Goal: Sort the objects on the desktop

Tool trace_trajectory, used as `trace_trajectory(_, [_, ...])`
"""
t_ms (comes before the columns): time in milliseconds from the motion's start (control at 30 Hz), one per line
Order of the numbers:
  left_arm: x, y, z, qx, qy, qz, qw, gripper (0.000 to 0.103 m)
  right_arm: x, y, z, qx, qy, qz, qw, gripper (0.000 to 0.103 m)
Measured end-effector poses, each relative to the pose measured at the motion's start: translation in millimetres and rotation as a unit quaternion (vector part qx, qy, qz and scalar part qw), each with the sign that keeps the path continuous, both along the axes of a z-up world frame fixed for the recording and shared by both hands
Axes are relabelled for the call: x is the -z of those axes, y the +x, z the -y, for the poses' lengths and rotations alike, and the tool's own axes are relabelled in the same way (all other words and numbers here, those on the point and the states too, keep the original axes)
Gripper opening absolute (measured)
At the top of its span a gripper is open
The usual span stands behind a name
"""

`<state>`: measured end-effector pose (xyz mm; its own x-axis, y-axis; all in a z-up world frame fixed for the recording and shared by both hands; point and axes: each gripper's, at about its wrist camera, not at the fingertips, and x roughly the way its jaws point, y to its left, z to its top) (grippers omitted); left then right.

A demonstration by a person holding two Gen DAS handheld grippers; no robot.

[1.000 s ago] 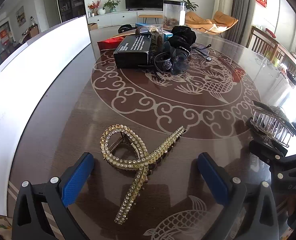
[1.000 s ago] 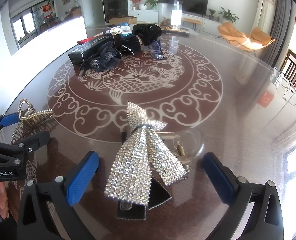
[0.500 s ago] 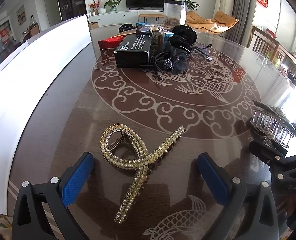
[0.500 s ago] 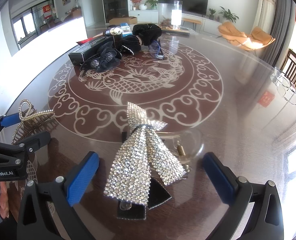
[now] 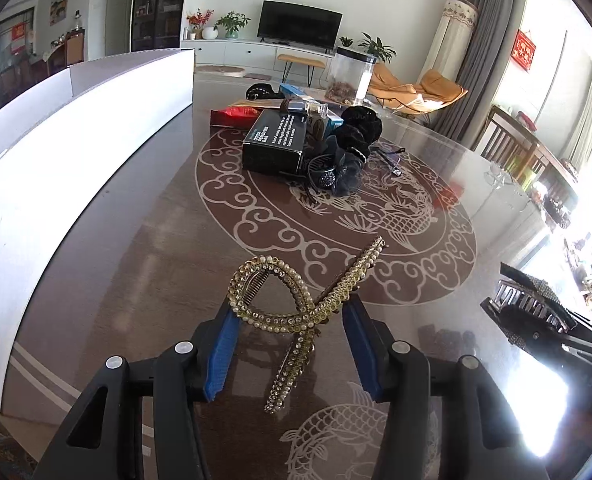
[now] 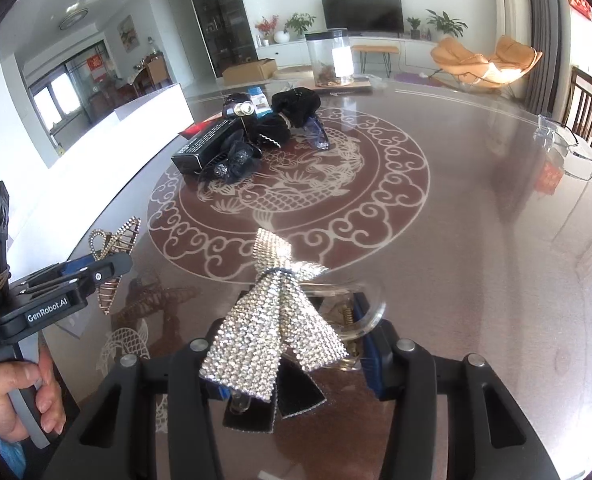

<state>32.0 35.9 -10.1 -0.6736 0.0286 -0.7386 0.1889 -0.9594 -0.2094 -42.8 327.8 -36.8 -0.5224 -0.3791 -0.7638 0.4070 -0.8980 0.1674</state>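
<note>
Left gripper (image 5: 292, 344): jaws have just closed, and the blue pads (image 5: 221, 354) now press on the gold pearl hair claw (image 5: 296, 312) from both sides. The claw sits clear of the table (image 5: 136, 248), well short of the black box (image 5: 274, 142). Black hair accessories (image 5: 344, 152) lie touching the box. A white panel (image 5: 56, 140) stands beyond the box's far side. The right gripper (image 5: 544, 320), beside the claw, carries a rhinestone clip (image 5: 532, 292).

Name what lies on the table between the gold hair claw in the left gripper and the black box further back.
Nothing: in the left wrist view only bare patterned table lies between the gold hair claw and the black box.
</note>
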Motion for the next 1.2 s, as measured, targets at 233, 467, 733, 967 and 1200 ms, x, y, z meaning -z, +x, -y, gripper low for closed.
trace_trajectory(233, [-44,30,23,-0.018,0.047,-0.034,0.9982,0.052,-4,31,13,-0.02,-0.001,0.002,1.0,0.049])
trace_trajectory(467, [-140,54,138,-0.101,0.033,-0.093,0.99,0.052,-65,4,140,-0.147,-0.023,-0.047,0.988,0.049])
trace_trajectory(733, [-111,40,289,-0.226,-0.002,0.028,0.9737,0.052,-106,-32,378,-0.297,-0.045,-0.061,0.952,0.049])
trace_trajectory(967, [-46,41,321,-0.258,-0.011,0.12,0.9586,0.056,-44,-31,485,-0.357,0.054,-0.03,0.932,0.051])
trace_trajectory(1200, [-24,28,306,-0.231,-0.075,0.195,0.9503,0.071,-9,-29,491,-0.389,0.167,-0.083,0.902,0.078])
